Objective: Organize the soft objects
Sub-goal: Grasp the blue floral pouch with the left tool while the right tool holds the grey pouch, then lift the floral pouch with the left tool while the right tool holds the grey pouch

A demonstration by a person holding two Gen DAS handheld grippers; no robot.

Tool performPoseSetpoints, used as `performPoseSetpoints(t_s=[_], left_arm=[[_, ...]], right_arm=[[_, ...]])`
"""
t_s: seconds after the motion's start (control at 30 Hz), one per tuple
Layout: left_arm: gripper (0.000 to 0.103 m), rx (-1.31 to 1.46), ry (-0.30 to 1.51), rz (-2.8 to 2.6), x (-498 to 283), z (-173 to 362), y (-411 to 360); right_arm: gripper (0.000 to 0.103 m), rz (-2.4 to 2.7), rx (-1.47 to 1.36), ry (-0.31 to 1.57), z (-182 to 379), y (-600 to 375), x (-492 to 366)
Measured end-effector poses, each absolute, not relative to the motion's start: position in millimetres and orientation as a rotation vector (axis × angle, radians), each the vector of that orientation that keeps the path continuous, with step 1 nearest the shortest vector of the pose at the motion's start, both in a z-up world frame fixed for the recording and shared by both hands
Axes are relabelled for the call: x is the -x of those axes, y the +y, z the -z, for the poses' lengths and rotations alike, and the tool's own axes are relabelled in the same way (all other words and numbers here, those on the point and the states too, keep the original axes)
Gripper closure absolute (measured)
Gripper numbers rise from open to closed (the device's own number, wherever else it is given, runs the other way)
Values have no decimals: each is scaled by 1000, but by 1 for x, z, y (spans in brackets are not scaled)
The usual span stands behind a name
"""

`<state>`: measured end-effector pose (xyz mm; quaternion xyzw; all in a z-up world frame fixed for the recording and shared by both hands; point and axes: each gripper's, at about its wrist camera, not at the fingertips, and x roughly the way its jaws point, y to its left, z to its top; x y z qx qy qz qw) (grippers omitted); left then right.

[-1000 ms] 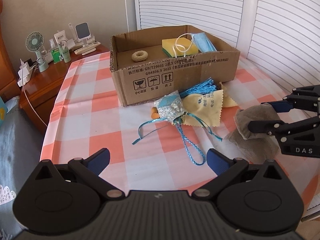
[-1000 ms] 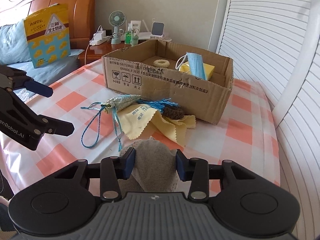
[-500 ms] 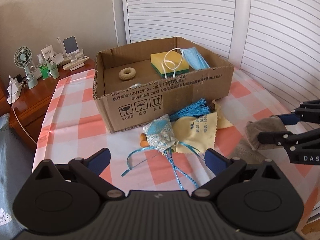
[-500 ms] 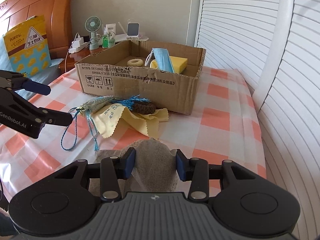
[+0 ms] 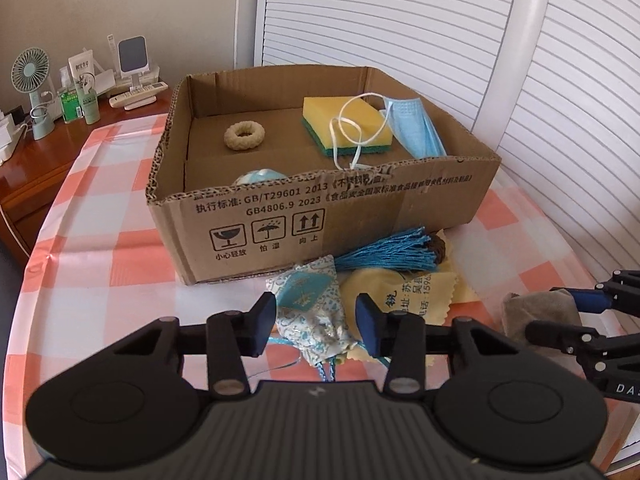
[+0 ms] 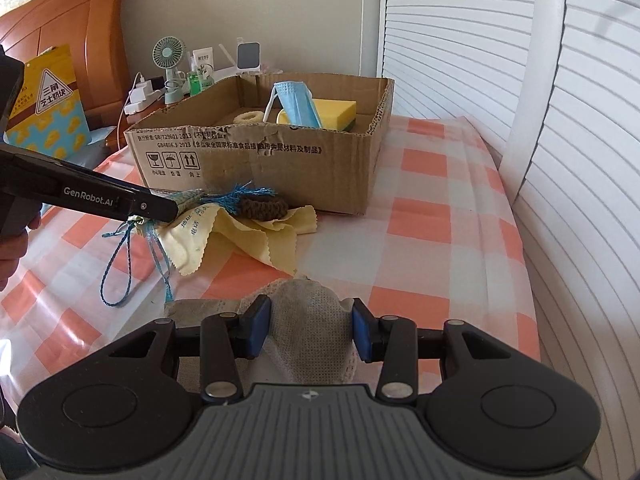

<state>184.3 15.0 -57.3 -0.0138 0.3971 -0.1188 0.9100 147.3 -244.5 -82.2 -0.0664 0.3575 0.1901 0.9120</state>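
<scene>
A blue-and-white floral sachet (image 5: 310, 308) lies on the checked tablecloth (image 5: 100, 264) in front of the cardboard box (image 5: 360, 208). My left gripper (image 5: 316, 324) straddles it with jaws closing. The pads stand close to its sides, and no squeeze shows. Beside the sachet lie a blue tassel (image 5: 388, 256), a yellow cloth (image 5: 404, 300) and a brown crochet piece (image 6: 260, 206). My right gripper (image 6: 312, 334) is shut on a grey mesh cloth (image 6: 310, 312) low over the table. The box holds a yellow sponge (image 5: 344, 124), a blue face mask (image 5: 416, 128) and a cream ring (image 5: 244, 136).
A wooden nightstand (image 5: 36, 160) with a small fan (image 5: 30, 76) and bottles stands at the back left. White louvred doors (image 5: 540, 60) run along the back and right. A bed headboard (image 6: 60, 20) and a yellow bag (image 6: 48, 100) are at the left.
My left gripper has moved forward and down to the sachet, and its jaws have narrowed from wide open to close around it. The right gripper still holds the grey cloth.
</scene>
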Motion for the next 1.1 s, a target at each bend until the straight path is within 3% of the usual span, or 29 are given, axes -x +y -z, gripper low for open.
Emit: performPoseSetpoints(t_s=[0.47,0.53,0.6,0.7,1.1], left_arm=[[60,46,836,250,-192,65,14],[63,53,835,250,-193,65,14],[74,56,836,251,-193,65,14],[78,56,831,253,-192,64,15],[81,-15,813,299,-171,39,20]], right_arm=[[55,-394,126,746,87,-249,-150],[55,-394,127,745,87,-249,-149],[55,-394,123,744,87,-249,-149],[55,-395,124,741,85,-249,-147],[56,-424,160,712,69,-248,-136]])
